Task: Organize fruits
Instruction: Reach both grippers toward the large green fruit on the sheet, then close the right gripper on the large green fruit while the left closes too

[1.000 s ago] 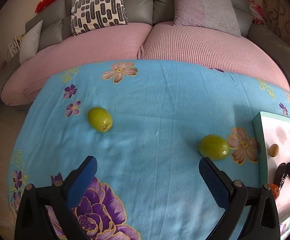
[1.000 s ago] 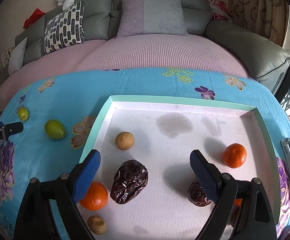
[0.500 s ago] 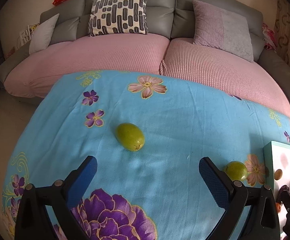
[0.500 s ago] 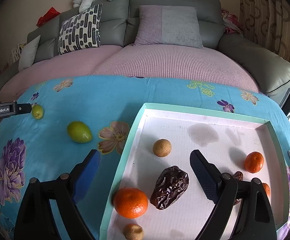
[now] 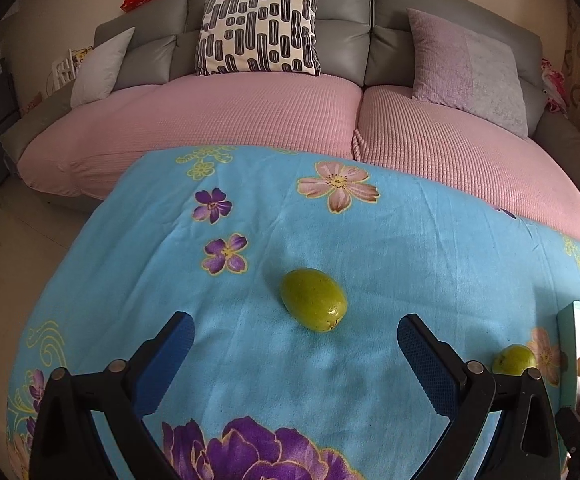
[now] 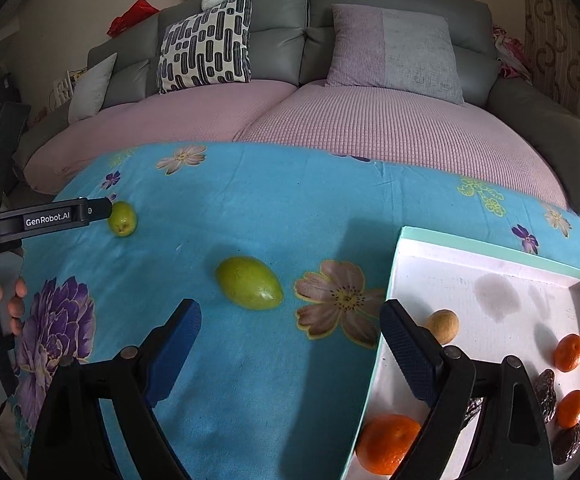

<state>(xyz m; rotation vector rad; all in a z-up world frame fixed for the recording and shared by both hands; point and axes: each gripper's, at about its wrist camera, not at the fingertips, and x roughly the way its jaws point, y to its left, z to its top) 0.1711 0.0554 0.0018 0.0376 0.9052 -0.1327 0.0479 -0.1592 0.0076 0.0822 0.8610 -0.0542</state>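
Patterned cushion (image 5: 258,29), floral blanket (image 5: 409,248).

The left hand-held gripper (image 5: 294,354) has swung so one green fruit (image 5: 313,299) now sits mid-frame. The right hand-held gripper (image 6: 290,342) has shifted off the tray (image 6: 393,264), which now sits at lower right, toward another green fruit (image 6: 249,283).

Soft, even indoor light falls on the blue floral cloth (image 5: 369,240); both fisheye views darken to black at the corners and bow the sofa (image 6: 369,40) behind it. A small glint marks the green fruit (image 5: 313,299). Focus is sharp throughout, shadows faint.
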